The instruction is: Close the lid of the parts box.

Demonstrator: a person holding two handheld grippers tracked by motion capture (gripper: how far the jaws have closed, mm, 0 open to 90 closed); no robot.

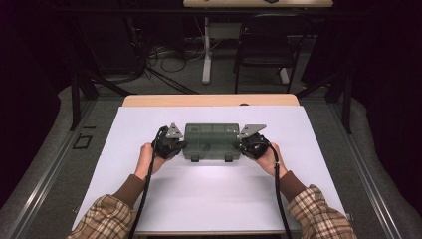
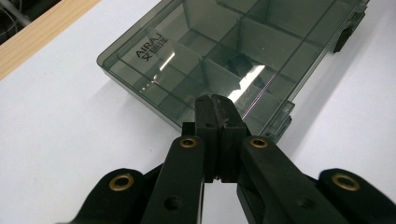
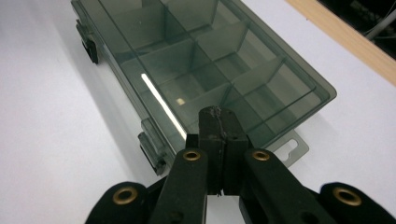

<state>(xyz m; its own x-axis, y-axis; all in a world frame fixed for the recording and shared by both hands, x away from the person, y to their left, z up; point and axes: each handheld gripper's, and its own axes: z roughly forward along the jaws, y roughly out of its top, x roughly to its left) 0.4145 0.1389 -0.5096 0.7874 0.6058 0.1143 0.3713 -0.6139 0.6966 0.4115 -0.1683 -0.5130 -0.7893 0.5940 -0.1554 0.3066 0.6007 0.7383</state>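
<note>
Flanking smoky compartment box (image 1: 211,141) at frame centre: left gripper (image 1: 180,145) clenched, empty, at its left end; right gripper (image 1: 244,145) clenched, empty, at right end.

Dark small item (image 2: 240,63) inside smoky compartment box (image 2: 187,51), too blurred to identify

We noted a white mat (image 1: 199,199) covering the wooden table (image 1: 209,100). Beyond the table stood a dark chair (image 1: 268,47) and a white table leg (image 1: 206,50), with loose cables (image 1: 169,57) lying on the grey floor (image 1: 45,189).
</note>
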